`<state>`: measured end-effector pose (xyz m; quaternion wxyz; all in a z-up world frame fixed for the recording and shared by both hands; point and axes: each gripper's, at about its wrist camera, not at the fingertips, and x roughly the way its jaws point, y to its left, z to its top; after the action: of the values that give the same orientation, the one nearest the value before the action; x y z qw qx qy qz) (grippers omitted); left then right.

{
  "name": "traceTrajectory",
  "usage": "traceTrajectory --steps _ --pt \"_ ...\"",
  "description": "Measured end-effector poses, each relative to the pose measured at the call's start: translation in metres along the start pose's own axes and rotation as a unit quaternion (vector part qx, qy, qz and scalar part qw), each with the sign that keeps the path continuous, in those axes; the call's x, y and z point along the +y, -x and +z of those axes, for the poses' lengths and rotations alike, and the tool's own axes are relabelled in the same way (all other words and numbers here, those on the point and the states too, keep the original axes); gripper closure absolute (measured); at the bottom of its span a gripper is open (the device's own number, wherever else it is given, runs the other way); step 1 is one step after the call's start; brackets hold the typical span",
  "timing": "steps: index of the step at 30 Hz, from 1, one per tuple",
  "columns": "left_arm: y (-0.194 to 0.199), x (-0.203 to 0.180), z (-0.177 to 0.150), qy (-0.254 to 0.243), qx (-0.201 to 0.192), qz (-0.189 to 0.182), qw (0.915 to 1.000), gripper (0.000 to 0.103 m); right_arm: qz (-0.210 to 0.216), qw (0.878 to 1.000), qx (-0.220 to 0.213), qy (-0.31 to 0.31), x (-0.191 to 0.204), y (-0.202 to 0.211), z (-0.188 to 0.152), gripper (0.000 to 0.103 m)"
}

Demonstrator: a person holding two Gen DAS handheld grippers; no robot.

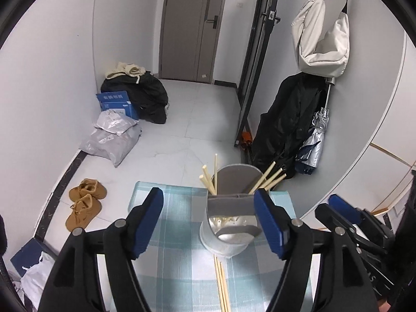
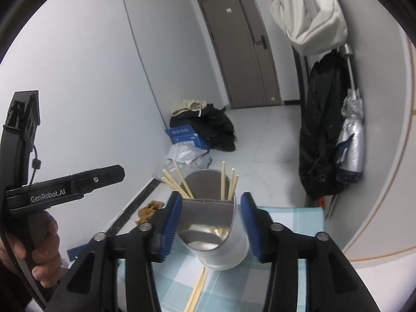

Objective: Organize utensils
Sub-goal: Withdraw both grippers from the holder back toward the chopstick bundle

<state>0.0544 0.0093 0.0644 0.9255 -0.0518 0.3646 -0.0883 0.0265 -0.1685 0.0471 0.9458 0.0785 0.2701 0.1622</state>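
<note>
A grey metal utensil holder (image 1: pixel 228 223) with two compartments stands on a small table with a blue checked cloth (image 1: pixel 176 260). Several wooden chopsticks (image 1: pixel 208 179) lean in its far compartment. A few more chopsticks (image 1: pixel 222 283) lie on the cloth in front of it. My left gripper (image 1: pixel 208 218) is open and empty, with its right finger beside the holder. In the right wrist view the holder (image 2: pixel 218 234) sits between the open fingers of my right gripper (image 2: pixel 210 221), which is empty. Loose chopsticks (image 2: pixel 197 291) lie below it.
The right gripper shows at the right edge of the left wrist view (image 1: pixel 348 215), and the left gripper's body (image 2: pixel 65 189) at the left of the right wrist view. Brown shoes (image 1: pixel 83 202), bags (image 1: pixel 114 135) and a box lie on the floor. Coats and an umbrella (image 1: pixel 314 140) hang on the right.
</note>
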Motion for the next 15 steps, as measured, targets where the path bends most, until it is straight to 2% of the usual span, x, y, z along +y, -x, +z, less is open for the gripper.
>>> traceTrajectory --steps 1,3,5,10,12,15 --pt "0.004 -0.001 -0.004 -0.001 -0.001 0.005 1.0000 0.035 -0.002 1.000 -0.004 0.002 0.003 0.005 -0.001 0.047" --pt "0.009 -0.001 -0.010 -0.004 -0.002 0.015 0.9999 0.035 0.002 1.000 -0.014 0.005 0.007 0.016 -0.005 0.046" --pt "0.014 0.000 -0.016 -0.004 -0.006 0.017 0.9998 0.035 -0.002 1.000 -0.019 0.008 0.011 0.023 -0.008 0.041" --pt "0.022 0.000 -0.028 -0.005 -0.012 0.014 0.9998 0.033 -0.018 0.999 -0.036 0.012 0.017 0.041 -0.022 0.037" --pt "0.026 0.000 -0.032 -0.007 -0.017 0.016 0.9997 0.026 -0.021 0.999 -0.041 0.006 0.016 0.045 -0.028 0.035" --pt "0.029 -0.002 -0.041 -0.014 -0.032 0.018 0.9992 0.021 -0.025 0.999 -0.038 0.000 0.015 0.046 -0.039 0.034"
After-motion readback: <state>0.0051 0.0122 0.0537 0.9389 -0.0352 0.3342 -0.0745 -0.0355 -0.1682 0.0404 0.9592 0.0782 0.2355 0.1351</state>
